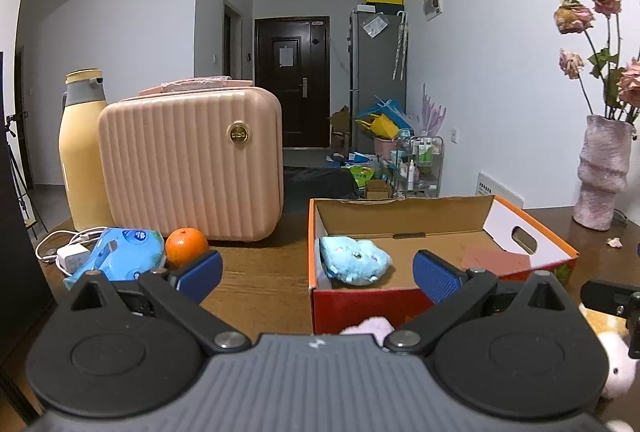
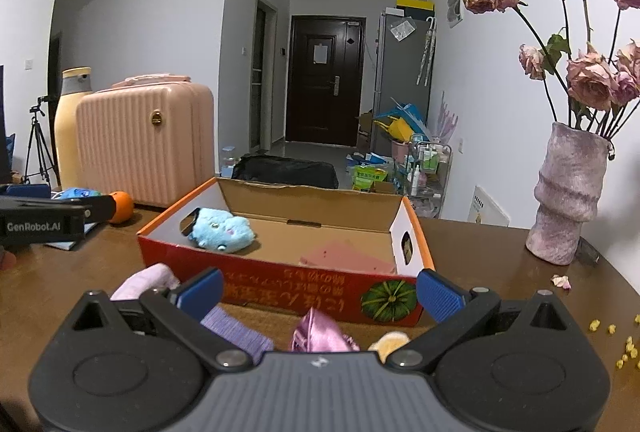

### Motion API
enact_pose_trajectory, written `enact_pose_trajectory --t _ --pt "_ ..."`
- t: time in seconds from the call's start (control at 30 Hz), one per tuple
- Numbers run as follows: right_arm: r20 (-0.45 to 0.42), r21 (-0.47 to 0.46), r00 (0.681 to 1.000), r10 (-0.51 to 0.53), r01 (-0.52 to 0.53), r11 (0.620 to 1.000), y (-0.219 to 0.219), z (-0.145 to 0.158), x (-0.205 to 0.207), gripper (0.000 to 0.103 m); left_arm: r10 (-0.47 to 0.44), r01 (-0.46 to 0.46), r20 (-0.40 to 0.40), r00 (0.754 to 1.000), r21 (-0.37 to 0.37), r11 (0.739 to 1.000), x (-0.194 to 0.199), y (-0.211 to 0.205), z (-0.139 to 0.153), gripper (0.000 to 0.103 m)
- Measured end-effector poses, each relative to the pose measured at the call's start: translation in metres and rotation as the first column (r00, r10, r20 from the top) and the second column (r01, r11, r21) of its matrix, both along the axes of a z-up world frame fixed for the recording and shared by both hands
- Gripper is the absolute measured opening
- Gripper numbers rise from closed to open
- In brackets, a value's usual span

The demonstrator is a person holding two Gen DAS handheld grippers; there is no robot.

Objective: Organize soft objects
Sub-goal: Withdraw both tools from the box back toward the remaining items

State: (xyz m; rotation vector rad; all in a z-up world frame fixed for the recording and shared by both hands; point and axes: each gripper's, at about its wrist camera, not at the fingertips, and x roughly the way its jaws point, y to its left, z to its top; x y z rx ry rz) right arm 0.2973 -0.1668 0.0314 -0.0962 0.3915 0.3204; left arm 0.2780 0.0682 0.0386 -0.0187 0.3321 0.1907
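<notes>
An open orange and red cardboard box (image 1: 528,228) (image 2: 280,276) sits on the brown table. A light blue plush toy (image 1: 354,260) (image 2: 222,230) lies in its left end. My left gripper (image 1: 318,272) is open and empty, just in front of the box's near left corner. My right gripper (image 2: 318,292) is open and empty, in front of the box's long side. Beneath it lie a lilac cloth (image 2: 236,330), a shiny pink fabric piece (image 2: 320,334) and a yellowish soft item (image 2: 390,344). A pale pink soft item (image 1: 370,326) shows below the left gripper.
A pink ribbed case (image 1: 192,164), a yellow flask (image 1: 80,148), an orange (image 1: 186,246), a blue tissue pack (image 1: 124,258) and a white charger (image 1: 70,256) stand at the left. A vase of dried roses (image 2: 568,192) stands at the right, with petals and yellow crumbs (image 2: 624,348) nearby.
</notes>
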Motion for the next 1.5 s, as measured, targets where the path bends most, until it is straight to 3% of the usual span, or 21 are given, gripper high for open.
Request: enact_pose_trajectory --t 0.87,1.5 --pt "-0.016 0.046 1.000 -0.019 0.020 0.999 -0.012 -0.027 -0.088 0.103 -0.047 0.047 -0.011 0.999 -0.003 0.999 -0.090 -0.015 -0.020 0.103" --pt "-0.042 0.042 0.998 -0.039 0.041 0.998 -0.014 -0.040 -0.123 0.103 -0.116 0.117 -0.039 0.992 0.010 0.993 -0.141 -0.023 -0.036 0.103"
